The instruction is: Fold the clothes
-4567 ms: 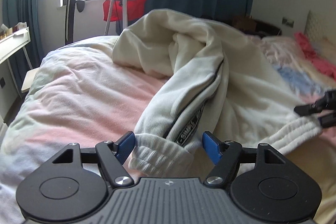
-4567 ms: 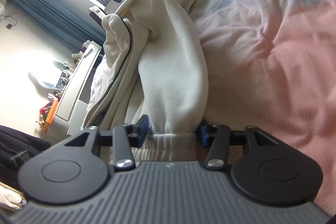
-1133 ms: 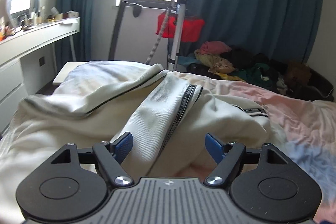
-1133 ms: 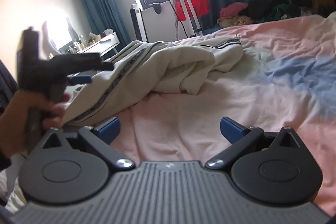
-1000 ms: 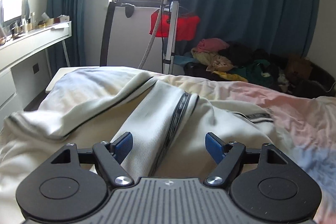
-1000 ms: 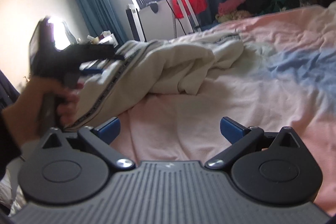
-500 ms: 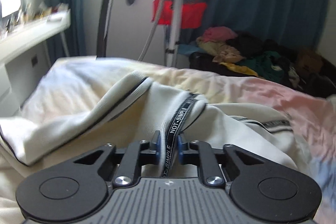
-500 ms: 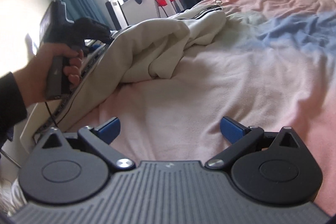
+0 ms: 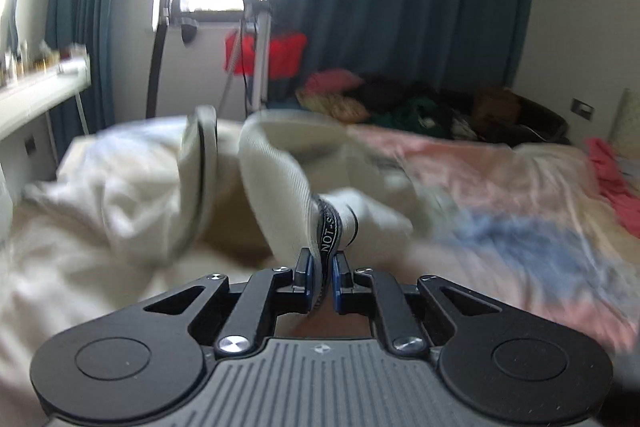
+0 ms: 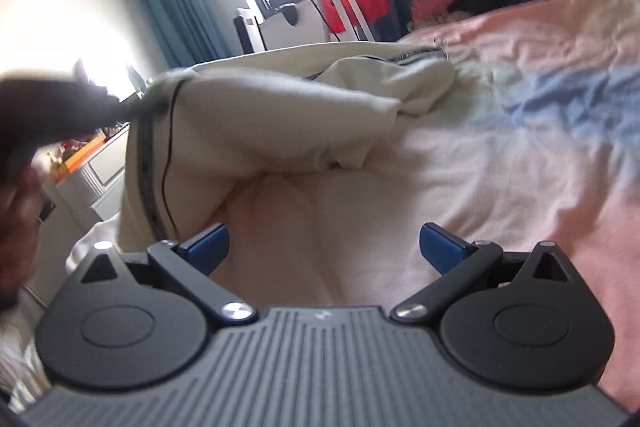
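Observation:
A cream jacket (image 9: 280,179) with a black lettered trim band lies bunched on the bed. My left gripper (image 9: 321,269) is shut on its banded edge, and the cloth rises from the pads in a lifted fold. In the right wrist view the same cream jacket (image 10: 280,123) hangs lifted on the left, pulled up by the blurred left gripper and hand (image 10: 60,107). My right gripper (image 10: 324,243) stands open low over the quilt, with nothing between its fingers.
The bed's pink, white and blue quilt (image 10: 500,167) spreads to the right. A white desk (image 9: 36,95) stands at the left. A clothes steamer with a red bag (image 9: 260,55) and a pile of clothes (image 9: 400,107) sit under the window and dark curtains.
The left gripper closed on the jacket's banded edge, then swept sideways with it, lifting the cloth. The right gripper stayed open over the quilt.

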The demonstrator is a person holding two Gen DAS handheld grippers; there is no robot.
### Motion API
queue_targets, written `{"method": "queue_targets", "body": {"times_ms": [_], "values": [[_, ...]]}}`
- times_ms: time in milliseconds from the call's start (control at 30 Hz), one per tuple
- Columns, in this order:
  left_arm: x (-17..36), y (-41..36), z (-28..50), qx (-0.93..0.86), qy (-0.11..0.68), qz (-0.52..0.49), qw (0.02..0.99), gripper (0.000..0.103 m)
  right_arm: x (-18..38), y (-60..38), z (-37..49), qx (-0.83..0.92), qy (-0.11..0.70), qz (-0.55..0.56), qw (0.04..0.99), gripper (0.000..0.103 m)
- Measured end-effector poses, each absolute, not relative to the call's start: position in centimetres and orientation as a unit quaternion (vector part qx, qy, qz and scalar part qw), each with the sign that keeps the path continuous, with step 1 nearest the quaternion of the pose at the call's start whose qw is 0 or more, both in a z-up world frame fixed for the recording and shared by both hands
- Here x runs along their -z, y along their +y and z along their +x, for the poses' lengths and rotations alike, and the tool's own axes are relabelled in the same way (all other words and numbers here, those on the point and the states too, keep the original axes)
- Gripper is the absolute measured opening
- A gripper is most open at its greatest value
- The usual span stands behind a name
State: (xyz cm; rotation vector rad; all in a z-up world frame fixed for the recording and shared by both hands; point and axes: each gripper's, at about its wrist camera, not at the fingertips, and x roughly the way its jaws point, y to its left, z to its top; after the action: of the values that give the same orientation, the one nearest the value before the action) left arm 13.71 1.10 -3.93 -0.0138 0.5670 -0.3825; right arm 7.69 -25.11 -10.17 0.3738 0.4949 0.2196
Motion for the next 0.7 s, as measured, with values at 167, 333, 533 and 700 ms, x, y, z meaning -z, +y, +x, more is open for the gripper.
{"method": "queue_targets", "body": {"times_ms": [167, 333, 533, 700], "values": [[8.1, 2.1, 11.5, 0.19, 0.301, -0.029, 0.934, 0.011, 9.4, -24.7, 6.3, -0.105, 0.243, 0.175, 0.948, 0.103], [8.1, 3.0, 11.6, 0.198, 0.289, -0.079, 0.933, 0.023, 9.5, -24.6, 4.8, -0.098, 0.26, 0.193, 0.941, 0.103], [6.9, 4.3, 10.1, 0.208, 0.275, -0.091, 0.934, 0.056, 8.5, -24.5, 3.9, -0.079, 0.252, 0.187, 0.946, 0.103], [5.8, 5.5, 9.5, 0.185, 0.248, -0.089, 0.947, 0.068, 5.2, -25.7, 7.1, -0.03, 0.216, 0.17, 0.961, 0.103]]}}
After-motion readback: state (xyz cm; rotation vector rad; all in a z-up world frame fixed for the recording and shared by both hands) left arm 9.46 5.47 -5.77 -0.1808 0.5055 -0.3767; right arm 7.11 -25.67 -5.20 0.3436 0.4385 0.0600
